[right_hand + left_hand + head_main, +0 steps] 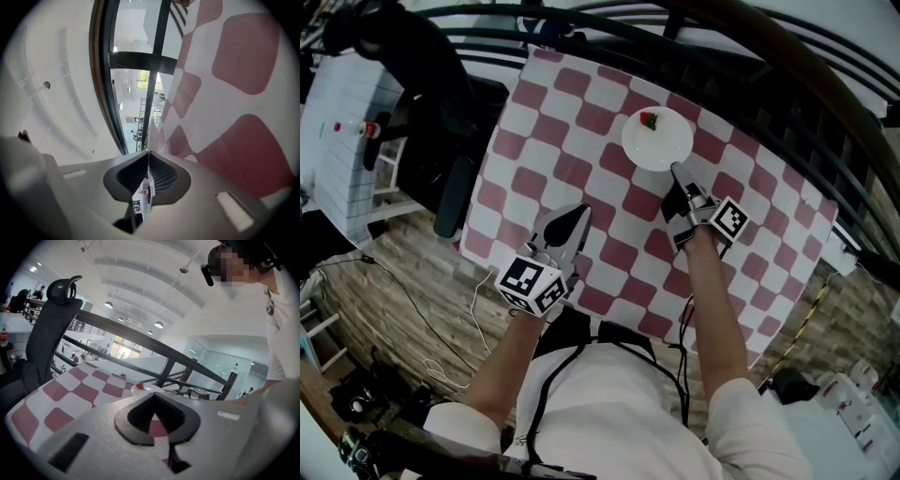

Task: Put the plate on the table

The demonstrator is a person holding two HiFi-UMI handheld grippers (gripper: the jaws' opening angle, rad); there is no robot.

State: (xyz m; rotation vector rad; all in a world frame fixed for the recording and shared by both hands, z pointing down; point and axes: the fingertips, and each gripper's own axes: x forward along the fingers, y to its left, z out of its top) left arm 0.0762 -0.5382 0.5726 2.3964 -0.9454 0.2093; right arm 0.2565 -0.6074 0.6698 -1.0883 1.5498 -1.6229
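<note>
right gripper (675, 172) is pinching plate (656, 141) rim, jaws almost together | left gripper (580, 214) is hovering near plate, jaws together, empty

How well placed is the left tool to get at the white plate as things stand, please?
Probably yes: only bare checked tablecloth lies between the left tool and the plate. However, its jaws are together, and the right tool is shut on the plate's near rim, so that side is taken.
</note>
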